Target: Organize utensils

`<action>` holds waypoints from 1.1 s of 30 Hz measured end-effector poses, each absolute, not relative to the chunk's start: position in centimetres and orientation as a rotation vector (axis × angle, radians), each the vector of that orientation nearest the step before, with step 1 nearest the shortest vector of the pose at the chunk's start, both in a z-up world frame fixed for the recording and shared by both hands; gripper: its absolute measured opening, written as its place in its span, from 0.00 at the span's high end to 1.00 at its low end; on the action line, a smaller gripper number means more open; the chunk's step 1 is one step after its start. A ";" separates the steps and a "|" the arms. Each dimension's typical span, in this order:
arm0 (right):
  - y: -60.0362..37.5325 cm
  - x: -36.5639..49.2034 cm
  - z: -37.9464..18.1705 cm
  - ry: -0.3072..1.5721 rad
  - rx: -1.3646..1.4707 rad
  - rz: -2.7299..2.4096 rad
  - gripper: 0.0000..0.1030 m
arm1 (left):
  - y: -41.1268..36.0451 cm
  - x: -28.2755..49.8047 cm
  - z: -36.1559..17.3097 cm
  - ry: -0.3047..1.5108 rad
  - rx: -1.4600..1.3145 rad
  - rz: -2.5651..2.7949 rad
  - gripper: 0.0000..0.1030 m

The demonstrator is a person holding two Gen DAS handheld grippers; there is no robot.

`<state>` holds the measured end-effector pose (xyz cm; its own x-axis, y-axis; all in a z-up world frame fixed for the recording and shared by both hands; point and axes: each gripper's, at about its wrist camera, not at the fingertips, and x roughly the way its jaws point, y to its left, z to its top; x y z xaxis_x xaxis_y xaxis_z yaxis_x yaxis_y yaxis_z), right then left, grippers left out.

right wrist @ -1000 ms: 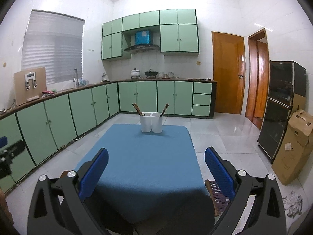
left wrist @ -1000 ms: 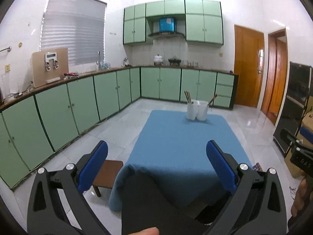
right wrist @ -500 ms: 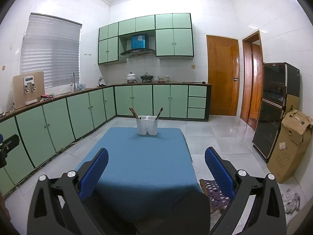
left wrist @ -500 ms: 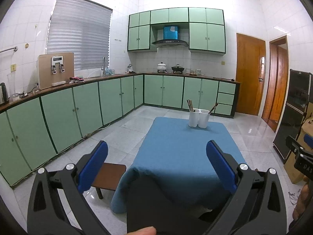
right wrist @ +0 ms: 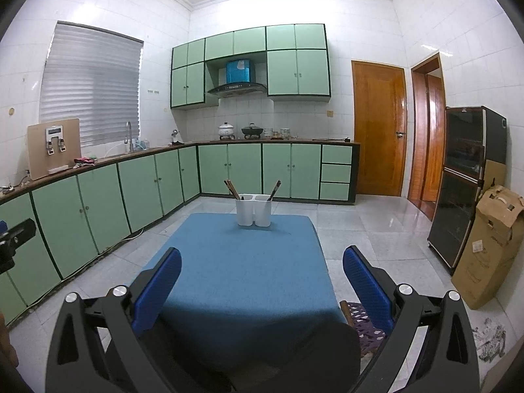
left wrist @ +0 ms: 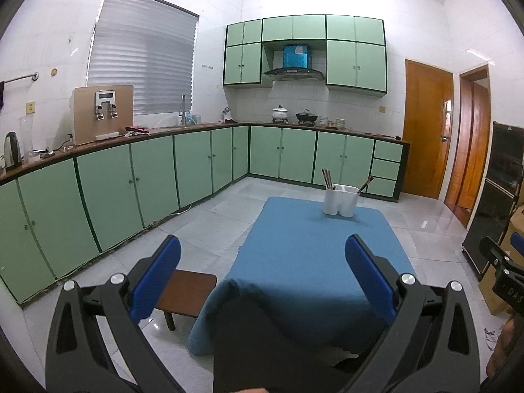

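Cabinets [right wrist: 137, 190]: pale green doors with dark trim run along the left wall and the far wall under a brown counter; more green units hang on the far wall around a range hood [right wrist: 237, 88].
Doors: two orange wooden doors [right wrist: 380, 127] on the far right wall.
Table [right wrist: 242, 271]: covered by a blue cloth, standing mid-floor on pale tiles, its near edge just beyond both tools.
Dark cabinet [right wrist: 468, 183]: glass-fronted, against the right wall, with a tilted cardboard box [right wrist: 488, 249] just near of it.
Stool [left wrist: 186, 294]: small brown top, on the floor just left of the table's near left corner.
Left gripper [left wrist: 262, 262]: blue pads spread wide apart, nothing between them; held low at the near end of the table, well apart from the holder.
Right gripper [right wrist: 262, 265]: blue pads likewise wide apart and holding nothing; over the near edge of the cloth, facing the holder.
Utensil holder [right wrist: 253, 209]: white, two compartments, upright at the far end of the table, near the middle of that edge.
Chopsticks, left compartment [right wrist: 231, 188]: dark sticks leaning to the left.
Chopsticks, right compartment [right wrist: 275, 189]: dark sticks leaning to the right; how many stand in each compartment cannot be told.
Pots [right wrist: 239, 130]: a white one and a dark one side by side on the far counter.
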<state>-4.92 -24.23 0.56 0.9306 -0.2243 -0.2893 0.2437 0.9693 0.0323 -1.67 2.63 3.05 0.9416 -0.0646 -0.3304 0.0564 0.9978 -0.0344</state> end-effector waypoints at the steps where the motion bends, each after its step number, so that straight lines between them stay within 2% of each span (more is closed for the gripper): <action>1: -24.2 -4.9 0.6 0.288 0.068 -0.239 0.06 | 2.7 -1.8 3.0 0.335 -0.024 -0.057 0.05; 33: -23.9 -5.2 0.4 0.276 0.083 -0.247 0.06 | 3.1 -2.0 3.2 0.323 -0.020 -0.045 0.05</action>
<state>-5.17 -23.90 0.37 0.9323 -0.2299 -0.2791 0.2526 0.9664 0.0477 -2.02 3.13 3.20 0.9473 -0.0474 -0.3170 0.0411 0.9988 -0.0266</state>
